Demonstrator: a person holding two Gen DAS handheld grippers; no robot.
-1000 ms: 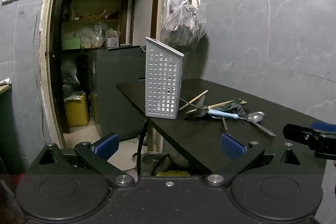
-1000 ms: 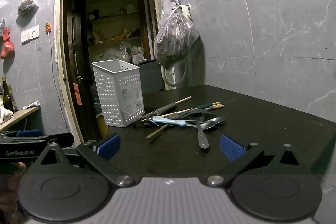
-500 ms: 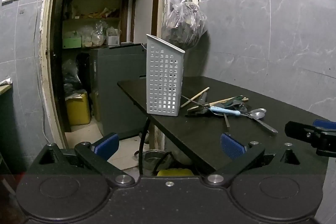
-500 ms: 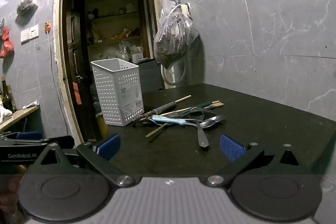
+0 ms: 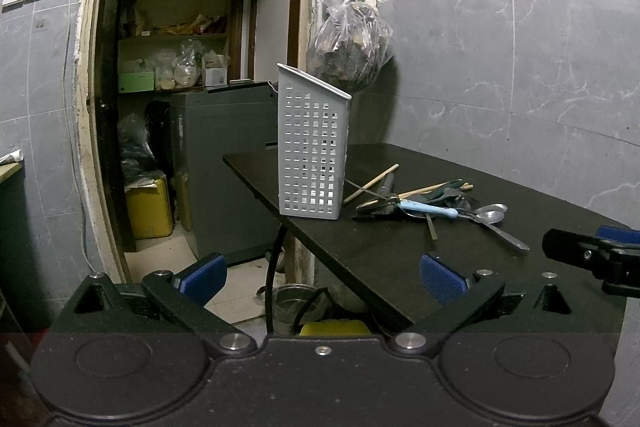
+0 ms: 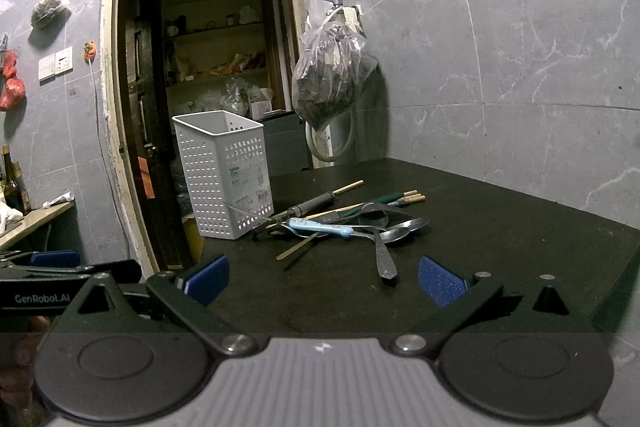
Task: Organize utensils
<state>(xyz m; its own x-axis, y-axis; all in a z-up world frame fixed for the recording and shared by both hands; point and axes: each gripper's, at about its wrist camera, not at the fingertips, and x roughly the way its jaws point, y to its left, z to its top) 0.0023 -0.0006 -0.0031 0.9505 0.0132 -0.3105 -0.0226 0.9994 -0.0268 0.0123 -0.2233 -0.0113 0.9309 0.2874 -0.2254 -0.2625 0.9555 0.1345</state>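
On the left I see my left gripper (image 5: 322, 273). Its two blue fingers are wide apart and hold nothing. It hangs in the air by the near edge of the black table (image 5: 400, 251), with the floor showing under it.

Next comes the white basket (image 5: 312, 151). It has lots of little holes in its sides. It stands up straight near the left edge of the table, and from my right camera I can look in at its open top (image 6: 218, 121), but I cannot see the bottom.

Just to the right of the basket is the pile of utensils (image 6: 344, 219). They lie flat on the table, crossing over each other. A wooden chopstick (image 6: 348, 187) points toward the back. A tool with a light blue handle (image 6: 320, 227) lies across the middle. Two shiny spoons (image 6: 402, 229) sit at the right side of the pile, and one long metal handle (image 6: 384, 259) points toward me.

A plastic bag (image 6: 328, 79) full of dark stuff hangs on the gray wall behind the table.

My right gripper (image 6: 322, 281) is over the table, close to the pile but not touching it. Its blue fingers are spread apart too, with nothing between them.
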